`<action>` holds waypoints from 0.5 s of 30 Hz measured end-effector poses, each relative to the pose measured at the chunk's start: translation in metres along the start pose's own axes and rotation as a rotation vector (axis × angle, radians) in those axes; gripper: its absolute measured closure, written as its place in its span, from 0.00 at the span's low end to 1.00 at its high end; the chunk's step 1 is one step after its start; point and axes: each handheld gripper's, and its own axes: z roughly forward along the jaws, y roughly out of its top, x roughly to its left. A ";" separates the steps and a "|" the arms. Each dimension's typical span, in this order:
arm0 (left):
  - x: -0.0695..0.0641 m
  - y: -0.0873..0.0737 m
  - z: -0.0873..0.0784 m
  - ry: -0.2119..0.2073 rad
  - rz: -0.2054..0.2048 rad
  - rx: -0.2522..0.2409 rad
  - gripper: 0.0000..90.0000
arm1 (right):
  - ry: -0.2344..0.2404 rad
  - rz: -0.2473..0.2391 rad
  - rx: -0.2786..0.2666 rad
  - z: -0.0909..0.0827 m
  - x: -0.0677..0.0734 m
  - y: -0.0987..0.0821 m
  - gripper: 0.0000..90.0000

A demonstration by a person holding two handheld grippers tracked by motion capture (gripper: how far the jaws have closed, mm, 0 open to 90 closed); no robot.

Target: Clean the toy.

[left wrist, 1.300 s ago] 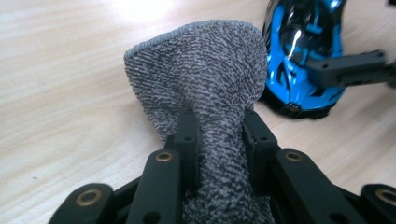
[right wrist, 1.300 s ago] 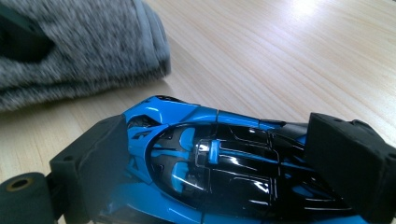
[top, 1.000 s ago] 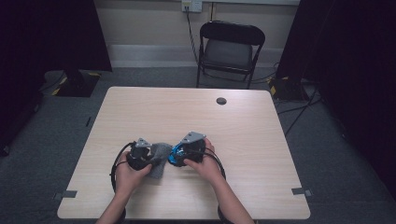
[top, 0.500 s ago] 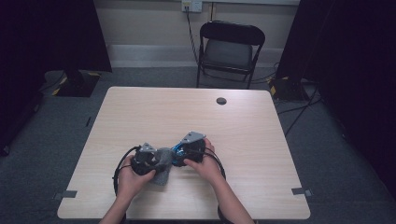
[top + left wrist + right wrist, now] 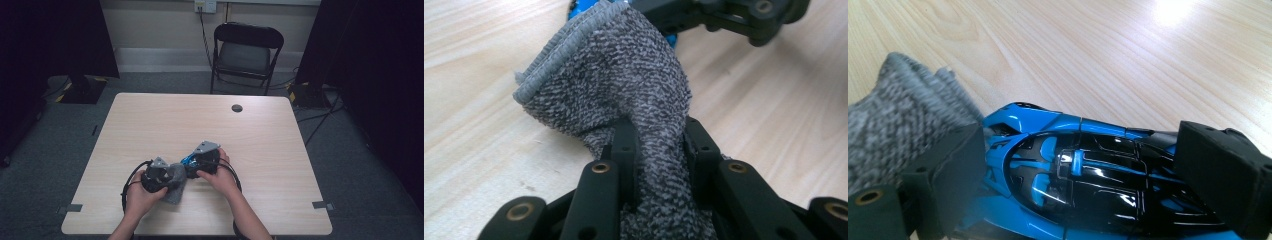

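My left gripper [image 5: 659, 135] is shut on a grey terry cloth [image 5: 624, 75], whose bunched middle is pinched between the two black jaws. The cloth's hemmed edge reaches up against a blue and black toy car [image 5: 1083, 175]. My right gripper [image 5: 1098, 160] is shut on that car, its foam pads [image 5: 1218, 170] pressing on both ends just above the table. In the high view the left gripper [image 5: 174, 178] and the right gripper [image 5: 190, 162] meet nose to nose near the table's front edge, with the cloth [image 5: 176, 187] hanging under the left one.
The light wooden table [image 5: 200, 125] has a black cable hole [image 5: 237, 108] at its far side. Gripper cables loop beside both hands near the front edge. A black folding chair [image 5: 247, 50] stands behind the table.
The left gripper with the cloth has slid slightly toward the front edge and closer to the car. The right gripper and the car have stayed in place.
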 end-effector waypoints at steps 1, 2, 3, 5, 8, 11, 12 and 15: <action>-0.001 0.000 0.000 -0.007 0.000 0.002 0.80 | 0.001 0.000 0.000 0.000 0.000 0.000 0.07; -0.002 0.000 0.000 -0.012 0.010 0.009 0.80 | 0.000 0.000 0.000 0.000 0.000 0.000 0.07; -0.004 0.000 0.000 -0.015 0.012 0.007 0.80 | 0.000 0.000 0.000 0.000 0.000 0.000 0.07; -0.006 0.000 0.001 -0.015 0.024 0.012 0.80 | 0.000 0.000 0.000 0.000 0.000 0.000 0.07; -0.010 0.001 0.002 -0.023 0.032 0.013 0.80 | 0.000 0.000 -0.001 0.000 0.000 0.000 0.07; -0.012 0.002 0.003 -0.028 0.041 0.017 0.80 | 0.000 0.001 -0.001 0.000 0.000 0.000 0.07; -0.013 0.002 0.003 -0.032 0.041 0.018 0.80 | 0.000 0.001 -0.001 0.000 0.000 0.000 0.07; -0.015 0.002 0.003 -0.049 0.041 0.021 0.80 | 0.001 0.000 -0.002 0.000 0.000 0.000 0.07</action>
